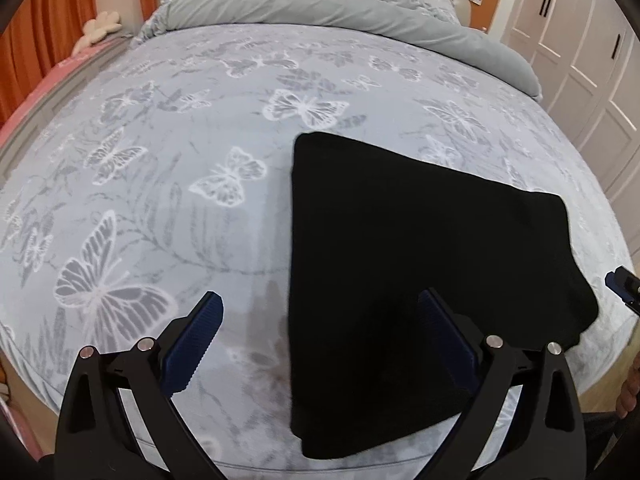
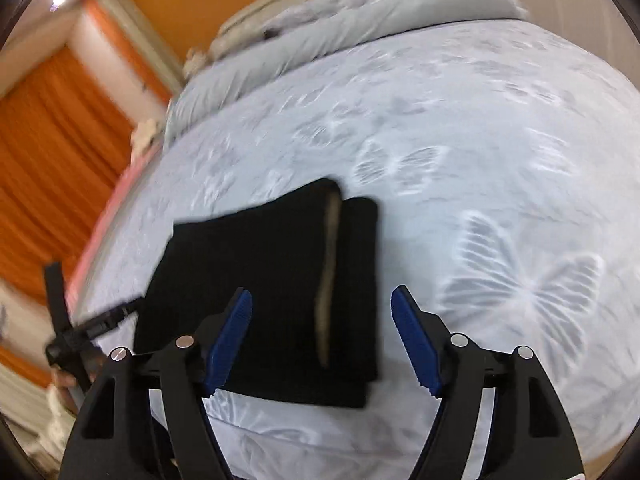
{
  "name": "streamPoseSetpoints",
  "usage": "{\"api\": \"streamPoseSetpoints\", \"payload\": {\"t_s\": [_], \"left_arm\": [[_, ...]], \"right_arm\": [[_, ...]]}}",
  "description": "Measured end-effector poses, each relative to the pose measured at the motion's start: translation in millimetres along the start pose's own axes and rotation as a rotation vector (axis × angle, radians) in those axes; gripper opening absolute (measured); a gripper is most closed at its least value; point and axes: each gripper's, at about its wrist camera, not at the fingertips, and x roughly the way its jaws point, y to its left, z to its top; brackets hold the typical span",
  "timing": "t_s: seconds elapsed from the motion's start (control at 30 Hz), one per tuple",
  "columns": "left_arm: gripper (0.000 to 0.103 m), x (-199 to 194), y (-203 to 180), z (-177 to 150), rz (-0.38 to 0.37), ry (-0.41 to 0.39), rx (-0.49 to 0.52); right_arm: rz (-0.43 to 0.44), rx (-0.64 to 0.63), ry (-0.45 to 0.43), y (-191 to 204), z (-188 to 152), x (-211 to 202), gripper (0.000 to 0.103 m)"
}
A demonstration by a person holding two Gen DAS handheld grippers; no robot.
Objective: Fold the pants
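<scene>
The black pants (image 1: pixel 420 264) lie folded into a compact stack on the butterfly-print bed sheet (image 1: pixel 168 152), near the bed's front edge. My left gripper (image 1: pixel 320 300) is open and empty, held above the pants' left edge. In the right wrist view the pants (image 2: pixel 272 280) show a tan strip along one fold. My right gripper (image 2: pixel 322 300) is open and empty, above the pants' near right part. The right gripper's tip (image 1: pixel 624 284) shows at the left view's right edge. The left gripper (image 2: pixel 80 332) shows at the right view's left edge.
A grey duvet (image 1: pixel 320 8) is bunched at the head of the bed. Orange curtains (image 1: pixel 44 28) hang at the left and white wardrobe doors (image 1: pixel 580 52) stand at the right. The right wrist view is blurred.
</scene>
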Motion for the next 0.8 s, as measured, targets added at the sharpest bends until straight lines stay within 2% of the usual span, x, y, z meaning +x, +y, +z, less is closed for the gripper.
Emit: {"api": "streamPoseSetpoints", "payload": {"t_s": [0.1,0.17,0.23,0.27,0.3,0.37,0.43,0.5,0.53,0.63,0.7,0.77,0.8], "left_arm": [[0.096,-1,-3,1,0.036,-0.013,0.022],[0.096,-2,-4,0,0.058,-0.027,0.038],[0.096,-2,-6,0,0.077,-0.036,0.051],[0.096,-2,-6,0,0.082,-0.035,0.055],[0.096,-2,-7,-1,0.082,-0.033,0.059],[0.096,-2,-7,-2,0.085,-0.034,0.060],[0.096,-1,-7,-3,0.088,-0.032,0.062],[0.096,2,-7,-4,0.094,-0.027,0.064],[0.096,4,-8,-4,0.098,-0.024,0.068],[0.096,8,-9,-4,0.113,-0.018,0.078],[0.096,8,-9,-5,0.105,-0.015,0.069],[0.096,8,-8,-6,0.075,-0.004,0.060],[0.096,9,-5,-6,0.029,0.016,0.045]], "right_arm": [[-0.026,-0.067,0.088,22,4,34,0.071],[-0.083,-0.101,0.126,32,3,52,0.070],[-0.124,-0.149,0.145,38,3,65,0.042],[-0.092,-0.151,0.144,40,3,62,0.020],[-0.064,-0.148,0.134,42,4,54,0.018],[-0.081,-0.184,0.061,51,8,33,0.018],[-0.076,-0.149,0.068,42,10,34,0.018],[-0.133,-0.111,0.143,23,4,56,0.024],[-0.132,-0.106,0.147,21,2,63,0.026],[-0.132,-0.110,0.103,26,6,50,0.041],[-0.149,-0.079,0.047,21,7,36,0.064],[-0.142,-0.030,0.023,9,9,25,0.074],[-0.131,0.010,0.010,2,11,20,0.076]]}}
